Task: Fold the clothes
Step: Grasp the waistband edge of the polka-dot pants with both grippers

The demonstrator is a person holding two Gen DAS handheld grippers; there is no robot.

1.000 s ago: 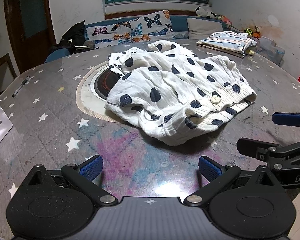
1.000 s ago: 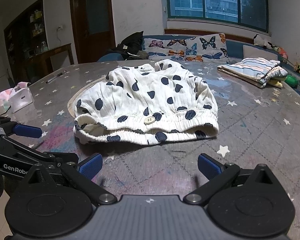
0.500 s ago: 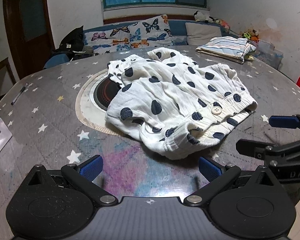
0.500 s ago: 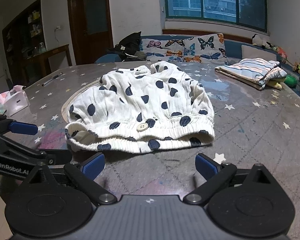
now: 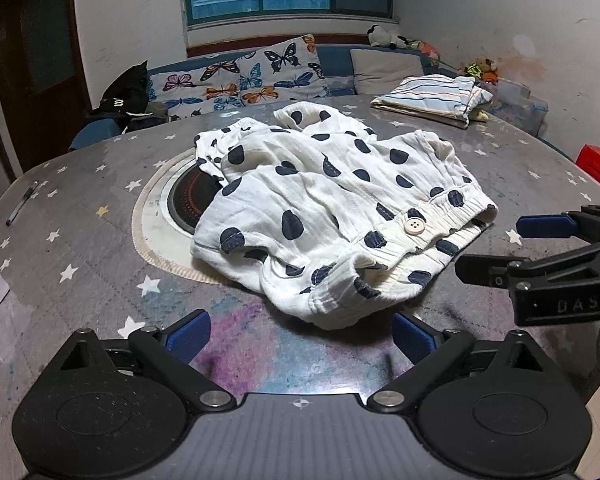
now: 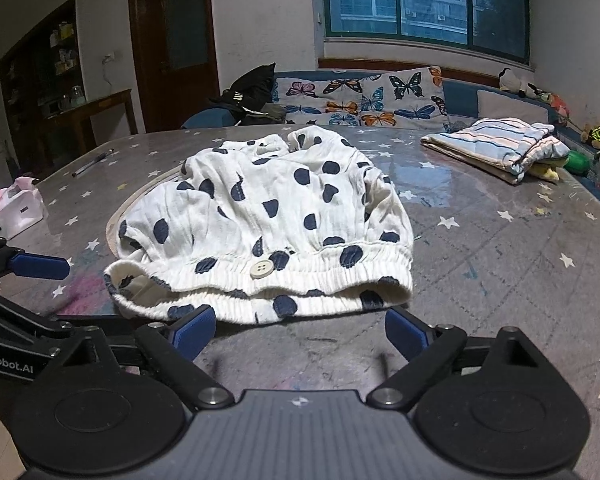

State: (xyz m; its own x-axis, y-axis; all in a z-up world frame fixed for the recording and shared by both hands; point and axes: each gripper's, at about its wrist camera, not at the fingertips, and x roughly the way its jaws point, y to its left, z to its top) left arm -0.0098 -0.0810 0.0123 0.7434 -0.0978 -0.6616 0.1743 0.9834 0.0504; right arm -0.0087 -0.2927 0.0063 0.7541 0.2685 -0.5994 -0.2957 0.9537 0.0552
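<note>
- Closing in: we hold the left gripper [image 5: 300, 330] and right gripper [image 6: 298, 330] apart and empty; their jaws have just been narrowing slightly, and the garment now sits nearer, so a waistband grasp looks next.
- Polka-dot shorts [image 6: 268, 220]: crumpled mid-desk [image 6: 500, 264], waistband nearest us, long axis near-to-far.
- Folded striped garment [image 6: 496, 146]: far right.

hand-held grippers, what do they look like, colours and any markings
Both look alike: the left hand-held gripper and right hand-held gripper have black linkage arms with silver pivot screws, round black housings, a ribbed grey centre plate and blue pads. White lettering marks their sides. A thin red cable shows at the left view's edge.
</note>
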